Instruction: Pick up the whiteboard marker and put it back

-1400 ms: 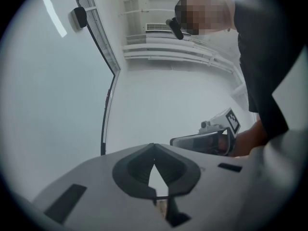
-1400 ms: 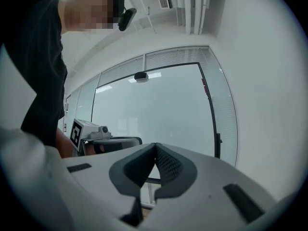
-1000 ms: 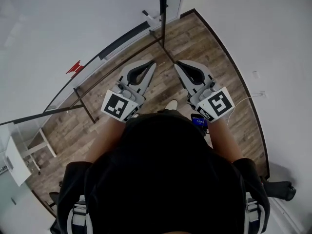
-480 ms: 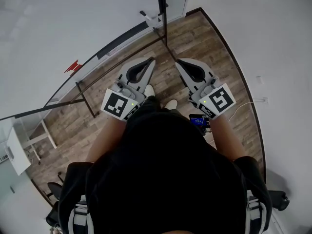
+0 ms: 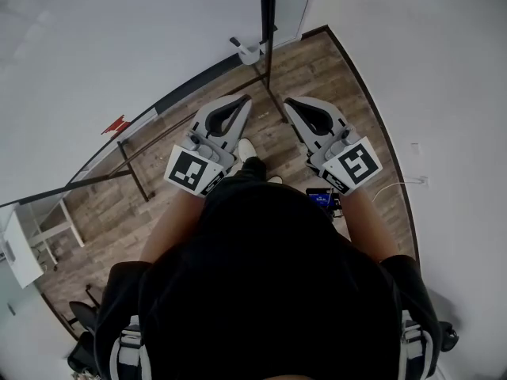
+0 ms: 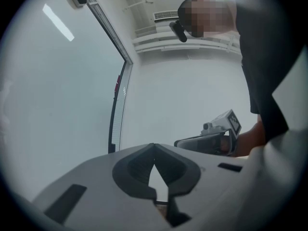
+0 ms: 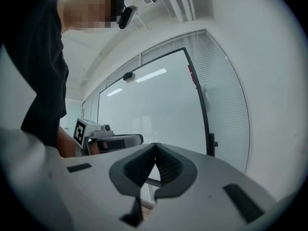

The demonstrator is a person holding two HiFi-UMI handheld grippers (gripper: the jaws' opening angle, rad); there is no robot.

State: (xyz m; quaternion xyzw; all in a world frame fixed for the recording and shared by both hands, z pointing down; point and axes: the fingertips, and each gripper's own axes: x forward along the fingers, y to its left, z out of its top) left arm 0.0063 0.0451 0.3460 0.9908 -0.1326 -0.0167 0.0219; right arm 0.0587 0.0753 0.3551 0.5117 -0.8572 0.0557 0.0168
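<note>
No whiteboard marker shows in any view. In the head view my left gripper (image 5: 246,100) and right gripper (image 5: 287,102) are held side by side at waist height over the wooden floor (image 5: 317,70), pointing level at the white wall. Both are shut and hold nothing. The left gripper view has its jaws (image 6: 154,145) meeting at the tips, with the right gripper (image 6: 211,137) off to the side. In the right gripper view the jaws (image 7: 155,145) also meet, and the left gripper (image 7: 113,139) is beside them.
A large white panel (image 5: 119,46) in a dark frame runs along the left. A dark post (image 5: 267,22) with a white fitting (image 5: 249,52) stands ahead, a red tag (image 5: 117,123) sits low on the panel. A white table (image 5: 16,252) is at far left.
The person has walked forward with both grippers kept level and shut. The floor and panel frame have slid through the view, and a shoe now shows between the grippers.
</note>
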